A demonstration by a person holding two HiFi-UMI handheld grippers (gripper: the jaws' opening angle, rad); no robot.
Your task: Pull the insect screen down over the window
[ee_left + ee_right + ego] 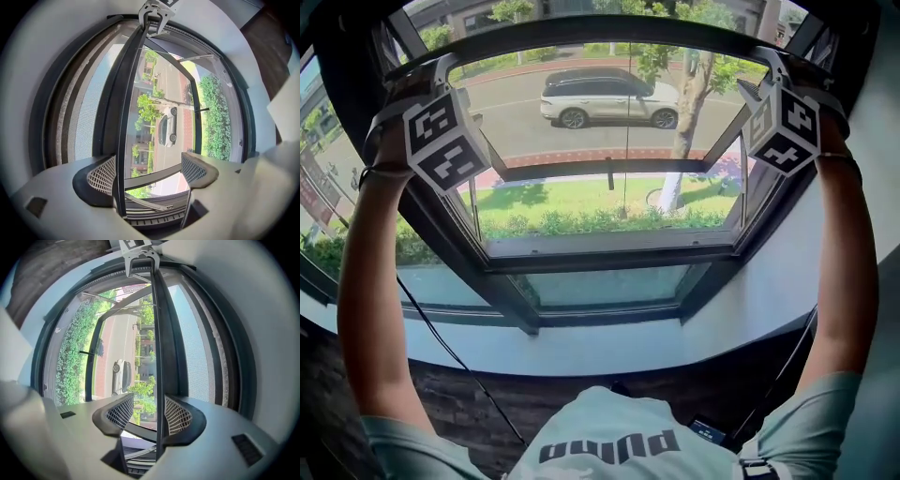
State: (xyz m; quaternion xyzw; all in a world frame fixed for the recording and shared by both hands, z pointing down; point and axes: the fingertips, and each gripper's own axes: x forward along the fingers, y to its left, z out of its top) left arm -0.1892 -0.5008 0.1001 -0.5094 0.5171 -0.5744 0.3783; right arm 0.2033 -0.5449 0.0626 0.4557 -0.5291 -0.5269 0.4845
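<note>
The insect screen's dark pull bar [600, 30] spans the top of the window, with grey mesh [89, 117] above it. My left gripper [431, 80] is raised to the bar's left end and my right gripper [778, 80] to its right end. In the left gripper view the jaws [149, 161] stand wide open, and the bar [126, 103] runs along the inner face of the left finger [101, 176]. In the right gripper view the jaws [147, 403] are open around the bar [158, 343], which lies against the right finger [180, 416]. Mesh [194, 352] shows beside it.
Below the bar, a glass sash [609, 248] stands pushed outward over grass, a tree and a white car [609, 98]. A pale curved sill [581, 352] runs under the window. Two cables [441, 347] hang down from the grippers. A light wall [872, 187] closes the right side.
</note>
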